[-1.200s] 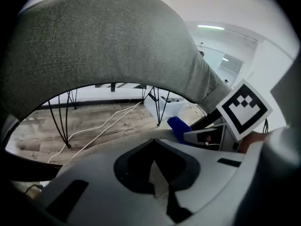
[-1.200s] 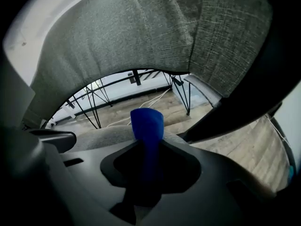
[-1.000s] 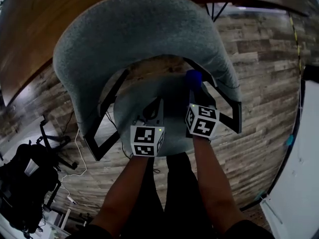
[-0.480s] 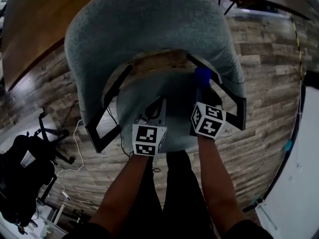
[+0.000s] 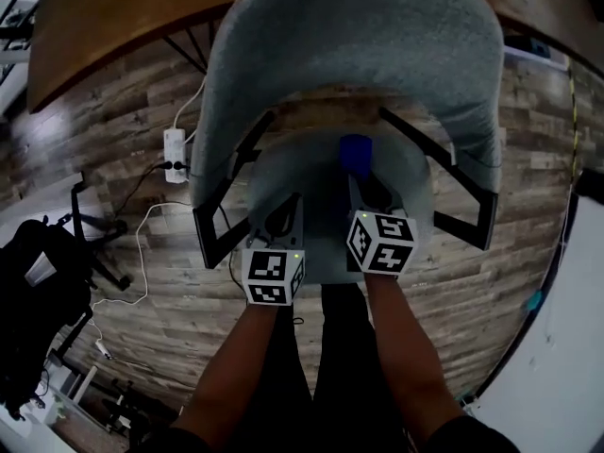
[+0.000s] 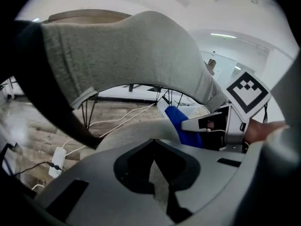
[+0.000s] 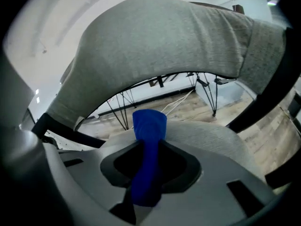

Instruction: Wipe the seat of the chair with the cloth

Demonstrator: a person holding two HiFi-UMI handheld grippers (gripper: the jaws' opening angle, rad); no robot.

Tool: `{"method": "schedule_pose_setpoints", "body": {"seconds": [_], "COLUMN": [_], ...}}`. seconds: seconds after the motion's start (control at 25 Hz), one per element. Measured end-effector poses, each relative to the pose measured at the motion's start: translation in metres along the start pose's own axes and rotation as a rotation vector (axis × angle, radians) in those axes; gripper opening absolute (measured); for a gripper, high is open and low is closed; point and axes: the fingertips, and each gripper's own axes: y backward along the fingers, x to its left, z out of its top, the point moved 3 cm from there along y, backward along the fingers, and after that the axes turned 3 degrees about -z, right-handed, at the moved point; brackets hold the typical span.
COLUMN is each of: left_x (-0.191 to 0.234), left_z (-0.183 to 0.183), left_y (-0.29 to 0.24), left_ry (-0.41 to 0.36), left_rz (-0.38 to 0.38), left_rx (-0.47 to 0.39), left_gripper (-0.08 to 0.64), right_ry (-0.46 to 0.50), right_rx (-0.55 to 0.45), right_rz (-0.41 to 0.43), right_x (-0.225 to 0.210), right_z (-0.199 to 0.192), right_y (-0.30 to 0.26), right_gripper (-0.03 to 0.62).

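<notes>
The grey chair has a round seat (image 5: 311,192) and a curved backrest (image 5: 349,36). A blue cloth (image 5: 355,154) hangs from my right gripper (image 5: 363,185), which is shut on it over the back middle of the seat. In the right gripper view the cloth (image 7: 149,126) runs out between the jaws of this gripper (image 7: 146,149) and stands up in front of the backrest (image 7: 164,41). My left gripper (image 5: 285,217) hovers over the seat's front left, its jaws together with nothing in them. The left gripper view shows that gripper (image 6: 154,157), the seat (image 6: 122,138) and the cloth (image 6: 181,124).
Black armrest frames (image 5: 231,206) (image 5: 453,192) flank the seat. A white power strip (image 5: 174,154) with cables lies on the wooden floor at the left. A black bag and stand (image 5: 38,291) sit further left, and a brown table edge (image 5: 104,17) crosses the top.
My right gripper has carried the cloth from beside the right armrest toward the middle of the seat. The left gripper has stayed at the seat's front. The head view has shifted.
</notes>
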Motion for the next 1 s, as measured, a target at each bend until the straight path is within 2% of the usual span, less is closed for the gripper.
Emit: {"method": "schedule_pose_setpoints", "body": {"seconds": [0.32, 0.52, 0.68, 0.8, 1.0], "left_x": [0.029, 0.041, 0.046, 0.046, 0.047], "left_z": [-0.037, -0.043, -0.045, -0.045, -0.044], "left_y": [0.035, 0.045, 0.049, 0.05, 0.048], "left_ry": [0.139, 0.207, 0.238, 0.237, 0.221], "left_rz": [0.095, 0.164, 0.183, 0.182, 0.181], "left_rx": [-0.008, -0.062, -0.08, -0.085, -0.08], "left_gripper": [0.003, 0.003, 0.003, 0.003, 0.003], "right_ry": [0.123, 0.2, 0.243, 0.292, 0.306], "right_rx": [0.106, 0.127, 0.163, 0.193, 0.215], "right_rz": [0.174, 0.292, 0.359, 0.378, 0.323], "right_x": [0.08, 0.113, 0.133, 0.146, 0.139], "right_z": [-0.048, -0.06, -0.064, -0.07, -0.078], "right_y": [-0.007, -0.01, -0.017, -0.021, -0.028], "right_gripper": [0.103, 0.103, 0.103, 0.103, 0.103]}}
